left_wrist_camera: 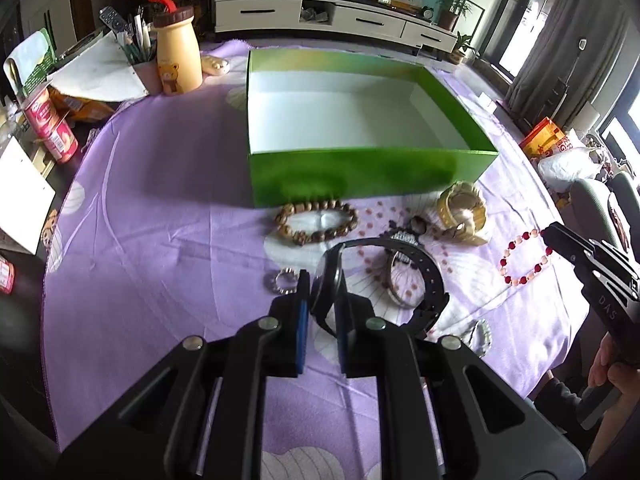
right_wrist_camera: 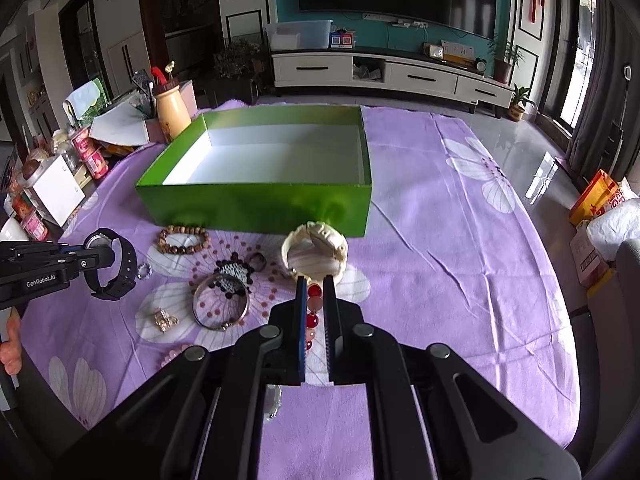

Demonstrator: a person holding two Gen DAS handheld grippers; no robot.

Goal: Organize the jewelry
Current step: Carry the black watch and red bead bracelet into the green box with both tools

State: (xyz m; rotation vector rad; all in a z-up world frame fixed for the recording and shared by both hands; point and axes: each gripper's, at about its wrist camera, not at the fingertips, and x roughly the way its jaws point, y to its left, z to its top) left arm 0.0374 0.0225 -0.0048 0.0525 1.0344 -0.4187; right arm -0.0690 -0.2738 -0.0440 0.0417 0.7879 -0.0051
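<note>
Left gripper (left_wrist_camera: 322, 288) clamps the black watch (left_wrist_camera: 384, 276), lifted off the purple cloth (left_wrist_camera: 160, 200). Right gripper (right_wrist_camera: 314, 292) pinches the red bead bracelet (right_wrist_camera: 314, 308) — low, near the cloth. Green box (right_wrist_camera: 256, 204) sits open just beyond. Best to carry each clear over the near wall — then release inside.

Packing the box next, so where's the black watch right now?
The black watch is clamped in the left gripper, lifted just in front of the brown bead bracelet.
</note>
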